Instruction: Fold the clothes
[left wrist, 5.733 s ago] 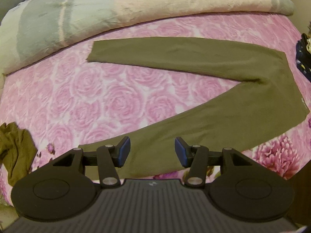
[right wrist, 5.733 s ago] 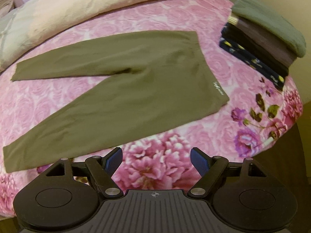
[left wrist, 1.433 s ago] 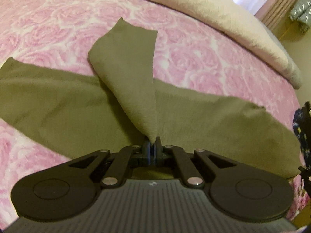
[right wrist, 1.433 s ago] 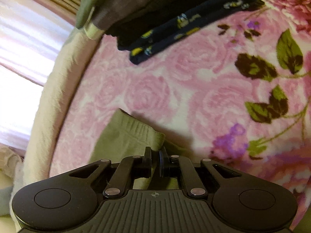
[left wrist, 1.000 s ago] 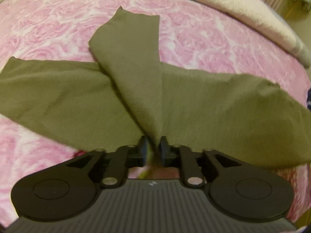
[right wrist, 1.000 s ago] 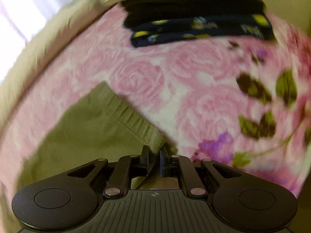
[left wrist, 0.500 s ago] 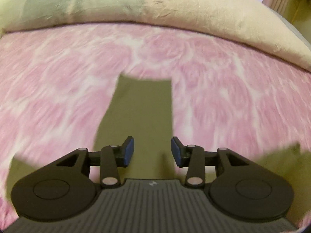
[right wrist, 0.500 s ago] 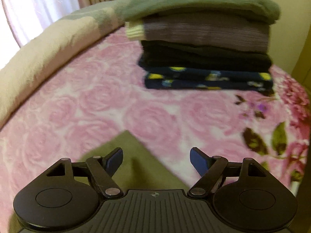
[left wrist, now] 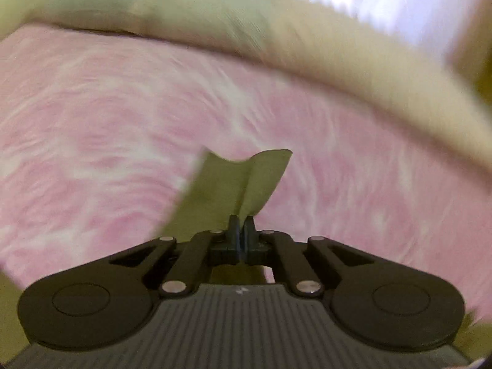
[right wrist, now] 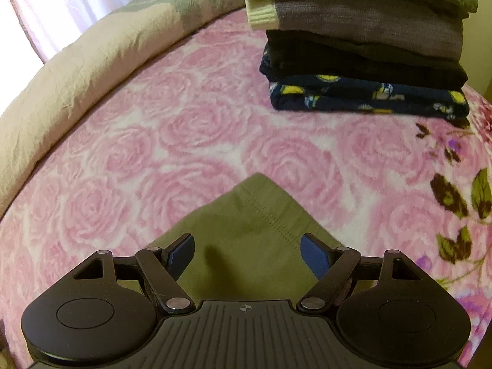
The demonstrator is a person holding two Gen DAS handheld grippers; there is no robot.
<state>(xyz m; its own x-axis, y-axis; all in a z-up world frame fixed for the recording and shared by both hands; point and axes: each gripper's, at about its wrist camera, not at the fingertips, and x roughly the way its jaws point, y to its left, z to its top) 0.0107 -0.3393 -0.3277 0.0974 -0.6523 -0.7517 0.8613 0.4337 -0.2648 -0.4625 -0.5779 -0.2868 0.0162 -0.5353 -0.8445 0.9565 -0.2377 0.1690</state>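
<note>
Left wrist: left gripper [left wrist: 241,224] clenches a leg [left wrist: 236,184] end.
Right gripper [right wrist: 247,253], released, hovers over the waistband [right wrist: 261,206].

The left wrist view is heavily motion-blurred: the pink bedspread [left wrist: 92,117] smears into curved streaks and the rolled duvet [left wrist: 307,49] loses its texture, while the left tool [left wrist: 241,227] itself stays sharp. A washed-out white glow fills the top right corner. The right wrist view is crisp and evenly lit, with bright daylight through the curtain [right wrist: 70,3] at top left. The right tool [right wrist: 247,253] casts soft shadows on the olive garment [right wrist: 255,215]. Fisheye curvature bends both views, with dark corners.
</note>
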